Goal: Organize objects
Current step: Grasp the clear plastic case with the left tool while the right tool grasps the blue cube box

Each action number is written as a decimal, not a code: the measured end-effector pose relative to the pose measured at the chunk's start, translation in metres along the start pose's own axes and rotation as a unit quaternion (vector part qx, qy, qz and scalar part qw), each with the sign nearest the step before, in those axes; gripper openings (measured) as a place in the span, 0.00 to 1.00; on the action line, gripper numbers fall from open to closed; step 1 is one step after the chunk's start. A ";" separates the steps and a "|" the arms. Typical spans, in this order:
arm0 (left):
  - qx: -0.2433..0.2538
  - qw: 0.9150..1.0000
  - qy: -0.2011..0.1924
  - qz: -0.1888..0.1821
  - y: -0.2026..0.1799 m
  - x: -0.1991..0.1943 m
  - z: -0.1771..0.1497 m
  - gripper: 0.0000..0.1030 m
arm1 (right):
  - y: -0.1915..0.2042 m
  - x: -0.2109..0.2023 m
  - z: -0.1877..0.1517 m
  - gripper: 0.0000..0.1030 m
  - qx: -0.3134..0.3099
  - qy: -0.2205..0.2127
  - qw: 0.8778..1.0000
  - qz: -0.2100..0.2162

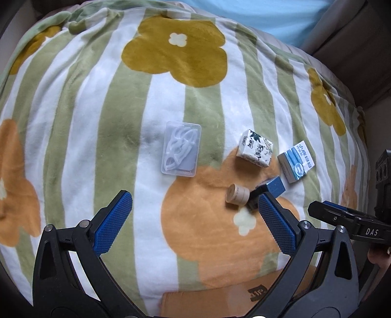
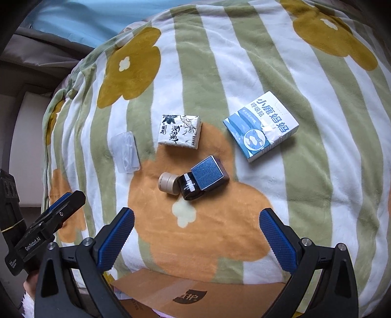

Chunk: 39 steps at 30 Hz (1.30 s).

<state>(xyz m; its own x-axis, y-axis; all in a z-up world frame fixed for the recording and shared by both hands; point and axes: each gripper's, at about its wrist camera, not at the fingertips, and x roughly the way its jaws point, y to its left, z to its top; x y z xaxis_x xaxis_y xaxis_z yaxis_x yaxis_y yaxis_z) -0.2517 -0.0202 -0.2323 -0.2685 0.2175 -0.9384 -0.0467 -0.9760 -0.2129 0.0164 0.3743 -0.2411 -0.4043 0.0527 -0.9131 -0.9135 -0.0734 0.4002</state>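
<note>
Several small objects lie on a flowered striped blanket (image 1: pixel 117 102). A clear plastic case (image 1: pixel 181 148) (image 2: pixel 125 151) lies to the left. A white tissue pack (image 1: pixel 256 148) (image 2: pixel 180 132), a blue-and-white box (image 1: pixel 296 161) (image 2: pixel 261 126), a beige tape roll (image 1: pixel 237 193) (image 2: pixel 168 182) and a small blue-and-black box (image 1: pixel 271 187) (image 2: pixel 204 180) lie in a cluster. My left gripper (image 1: pixel 195 210) is open and empty, above the blanket in front of the case and the roll. My right gripper (image 2: pixel 196 227) is open and empty, in front of the tape roll and small box.
A brown cardboard box (image 2: pixel 188 293) (image 1: pixel 210 300) sits at the near edge of the blanket, under the grippers. A light blue pillow (image 1: pixel 264 14) lies at the far end. The bed's edge and grey floor (image 2: pixel 31 102) show at the left of the right wrist view.
</note>
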 end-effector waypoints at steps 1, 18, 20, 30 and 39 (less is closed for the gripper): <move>-0.002 1.000 0.002 0.001 0.001 0.007 0.003 0.99 | -0.001 0.006 0.003 0.99 0.003 0.001 1.000 -0.003; -0.007 0.999 0.037 0.009 0.016 0.101 0.044 0.91 | -0.020 0.078 0.023 0.85 0.070 0.012 0.997 -0.038; -0.003 0.999 0.042 0.011 0.014 0.107 0.045 0.89 | -0.021 0.081 0.023 0.81 0.074 0.014 0.996 -0.039; 0.010 0.998 0.068 0.015 0.007 0.133 0.044 0.51 | -0.039 0.081 0.021 0.60 0.093 0.012 0.995 -0.031; 0.021 0.997 0.066 0.015 0.001 0.127 0.043 0.50 | -0.045 0.073 0.016 0.50 0.083 0.012 0.996 -0.021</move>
<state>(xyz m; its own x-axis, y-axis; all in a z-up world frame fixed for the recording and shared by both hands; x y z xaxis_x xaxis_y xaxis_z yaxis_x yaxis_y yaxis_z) -0.3269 0.0055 -0.3398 -0.1408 0.1860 -0.9724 -0.0815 -0.9810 -0.1758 0.0270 0.3969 -0.3246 -0.3652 0.0285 -0.9305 -0.9257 0.0949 0.3662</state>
